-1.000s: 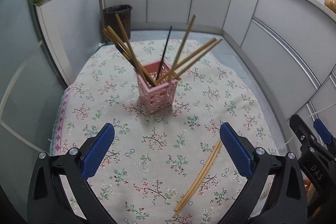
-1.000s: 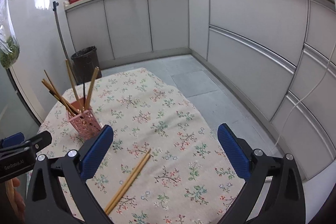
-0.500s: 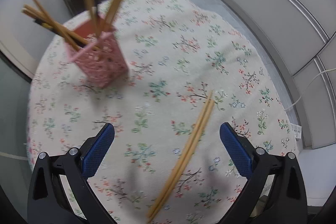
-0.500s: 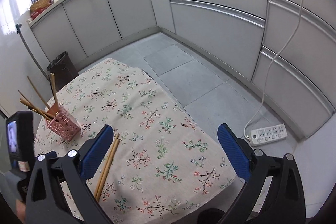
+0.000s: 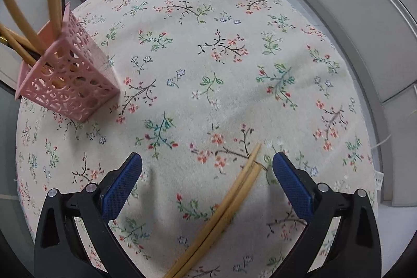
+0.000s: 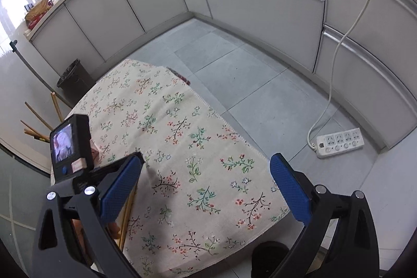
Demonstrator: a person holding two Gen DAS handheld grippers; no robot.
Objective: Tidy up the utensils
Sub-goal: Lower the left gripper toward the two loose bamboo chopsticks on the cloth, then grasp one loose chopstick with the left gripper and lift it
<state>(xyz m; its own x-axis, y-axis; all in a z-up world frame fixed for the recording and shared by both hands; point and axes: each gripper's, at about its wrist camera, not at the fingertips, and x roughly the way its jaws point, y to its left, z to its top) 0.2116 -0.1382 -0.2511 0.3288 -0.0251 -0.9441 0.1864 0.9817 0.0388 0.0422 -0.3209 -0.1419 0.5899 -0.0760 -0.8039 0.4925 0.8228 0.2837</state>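
Lying flat on the tablecloth (image 5: 208, 64), the chopsticks (image 5: 229, 202) are a pale bamboo pair, side by side and touching along most of their length, tips slightly splayed at the far end. They now sit between the fingers of the left gripper (image 5: 206, 179), nearer its right finger; a second ago they were further ahead and off to the right. The gripper has dropped close and tilted down over them, jaws spread wide and nothing held, which I read as the approach to a pick-up being nearly done, with the closing still to come.

The holder (image 5: 65, 85), a pink lattice cup already carrying several chopsticks, has slid from the centre of the left view to its upper left, well apart from the loose pair.

The right gripper (image 6: 206, 181) is also wide and empty, now swung out over the table's far edge, with the left tool's camera (image 6: 70, 145) showing beside it.
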